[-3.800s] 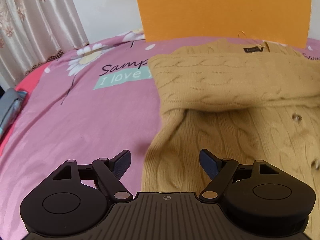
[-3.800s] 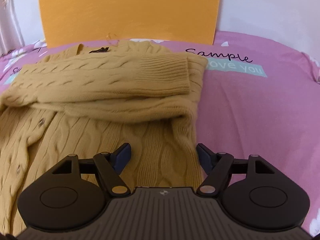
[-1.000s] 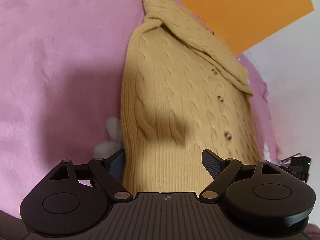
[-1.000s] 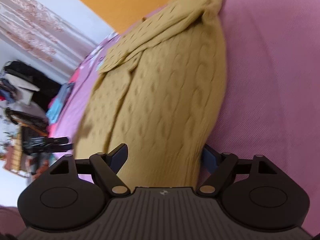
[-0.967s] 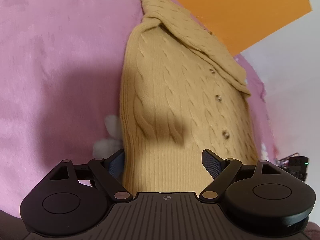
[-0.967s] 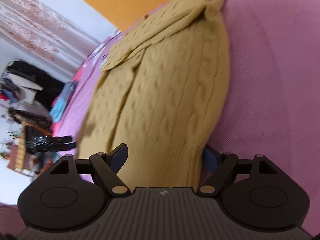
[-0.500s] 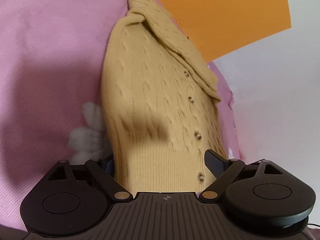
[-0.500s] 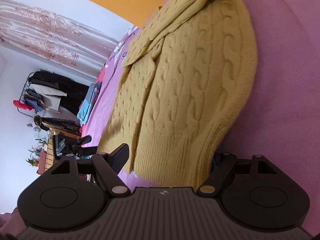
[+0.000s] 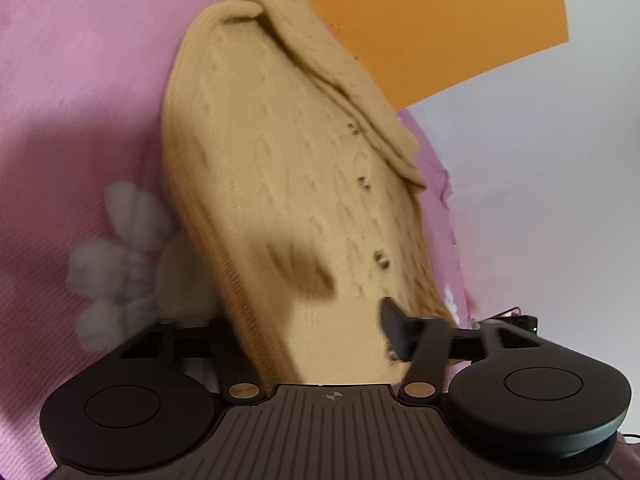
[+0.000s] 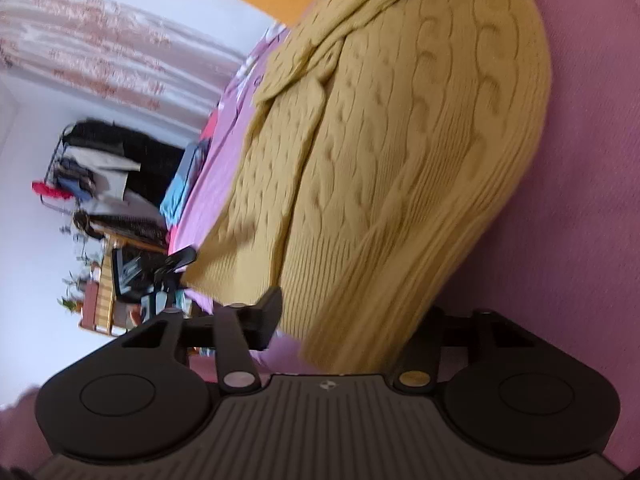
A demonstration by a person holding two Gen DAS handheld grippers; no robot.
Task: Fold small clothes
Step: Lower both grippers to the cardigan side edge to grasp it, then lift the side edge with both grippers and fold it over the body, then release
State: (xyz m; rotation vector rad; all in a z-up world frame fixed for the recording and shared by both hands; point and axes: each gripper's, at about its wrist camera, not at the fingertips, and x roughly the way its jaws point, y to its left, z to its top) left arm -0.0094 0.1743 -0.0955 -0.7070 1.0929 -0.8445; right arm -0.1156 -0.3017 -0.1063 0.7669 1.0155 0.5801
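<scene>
A mustard cable-knit cardigan (image 9: 280, 184) lies on the pink bedsheet (image 9: 80, 100), its sleeves folded across the top. My left gripper (image 9: 320, 332) has its jaws around the ribbed bottom hem, one finger under the cloth and the other finger (image 9: 394, 320) on top, and they are closing on it. In the right wrist view my right gripper (image 10: 348, 316) also straddles the cardigan (image 10: 400, 140) at the hem's other corner, left finger (image 10: 268, 312) on top, right finger hidden under the knit. The hem corners look slightly lifted.
An orange board (image 9: 420, 20) stands behind the bed against a white wall. In the right wrist view a clothes rack (image 10: 100, 168), a blue garment (image 10: 180, 188) at the bed's edge and a curtain (image 10: 100, 52) show beyond the bed. Pink sheet (image 10: 580, 160) lies beside the cardigan.
Both grippers have dropped from above the folded sleeves to the bottom hem, slid their fingers around it and narrowed their jaws. The hem has risen slightly in the last half second.
</scene>
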